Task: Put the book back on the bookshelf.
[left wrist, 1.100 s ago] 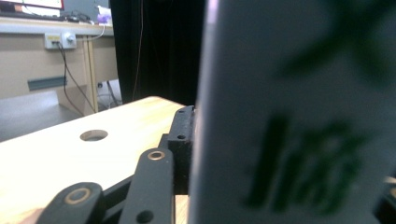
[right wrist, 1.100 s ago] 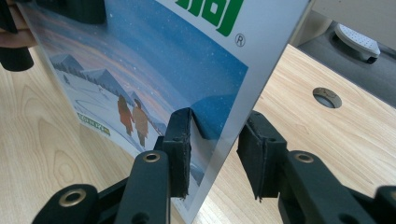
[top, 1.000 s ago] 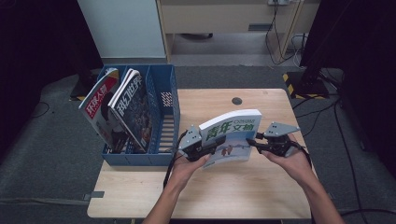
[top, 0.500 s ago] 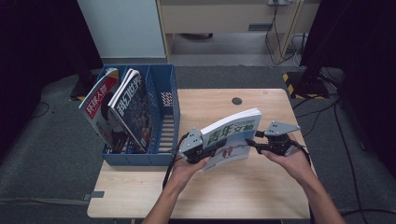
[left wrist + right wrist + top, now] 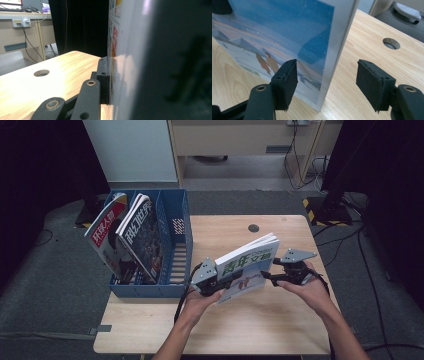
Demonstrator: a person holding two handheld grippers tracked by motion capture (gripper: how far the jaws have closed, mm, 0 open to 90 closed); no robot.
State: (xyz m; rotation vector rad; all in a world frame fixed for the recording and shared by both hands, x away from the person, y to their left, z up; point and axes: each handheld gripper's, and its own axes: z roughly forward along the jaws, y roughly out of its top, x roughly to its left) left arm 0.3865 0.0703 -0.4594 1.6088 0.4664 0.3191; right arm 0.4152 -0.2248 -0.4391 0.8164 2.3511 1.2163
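On the surface [image 5: 280,320] a book [image 5: 247,262] stands tilted near the middle, between the left tool [image 5: 225,282] at its near left corner and the right tool [image 5: 267,277] at its right edge. A file rack [image 5: 175,250] sits at the surface's left edge, just left of the left tool, with two magazines [image 5: 125,240] leaning upright in its left compartments. A round hole [image 5: 253,228] lies in the surface behind the book, toward the far edge.
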